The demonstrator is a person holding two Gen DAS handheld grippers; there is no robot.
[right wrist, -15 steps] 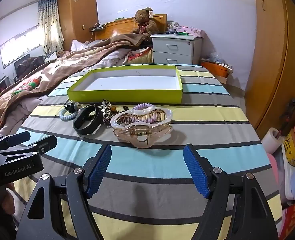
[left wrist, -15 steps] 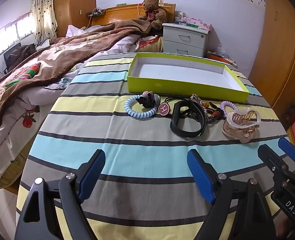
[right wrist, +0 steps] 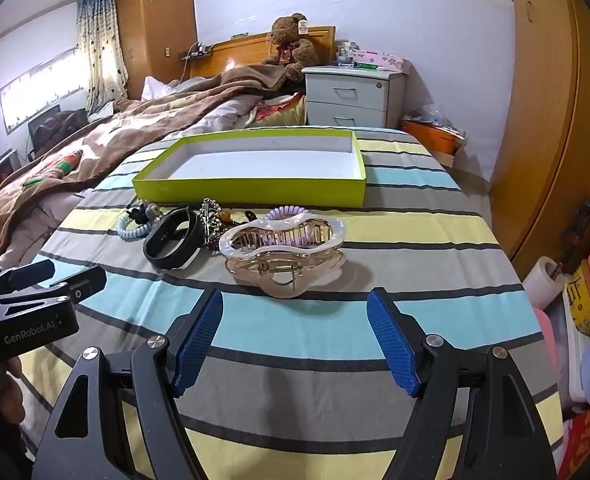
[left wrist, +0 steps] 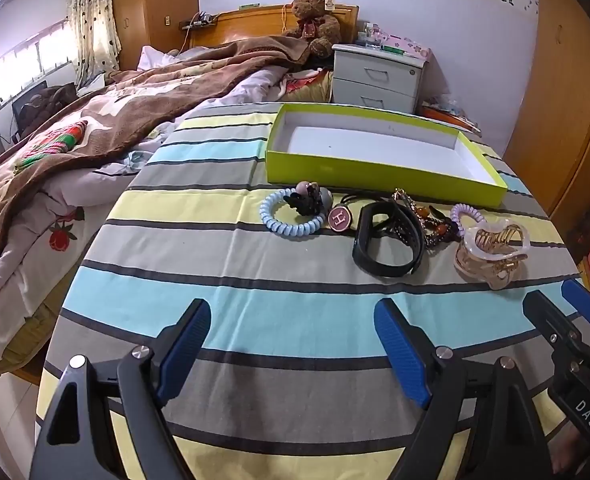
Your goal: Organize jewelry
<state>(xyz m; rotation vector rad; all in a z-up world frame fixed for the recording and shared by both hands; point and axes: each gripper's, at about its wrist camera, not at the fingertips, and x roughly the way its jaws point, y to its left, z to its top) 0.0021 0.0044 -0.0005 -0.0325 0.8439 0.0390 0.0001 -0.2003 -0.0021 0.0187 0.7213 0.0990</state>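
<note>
An empty lime-green tray (left wrist: 375, 174) (right wrist: 251, 190) sits on the striped table. In front of it lie a light blue coil hair tie (left wrist: 291, 220) with a black bow, a round "H" charm (left wrist: 338, 218), a black wristband (left wrist: 387, 240) (right wrist: 171, 244), a beaded piece (left wrist: 431, 220), a purple coil tie (left wrist: 465, 214) and a translucent claw clip (left wrist: 493, 250) (right wrist: 285, 252). My left gripper (left wrist: 291, 344) is open and empty, well short of the items. My right gripper (right wrist: 295, 340) is open and empty, just short of the claw clip.
The striped tablecloth (left wrist: 255, 280) covers a round table. A bed with a brown blanket (left wrist: 115, 120) lies left. A grey nightstand (left wrist: 375, 76) and teddy bear (left wrist: 315, 20) stand behind. A wooden wardrobe (right wrist: 543, 120) and stacked items (right wrist: 587, 300) are at the right.
Both grippers have eased slightly forward toward the jewelry. Nothing on the table has moved.
</note>
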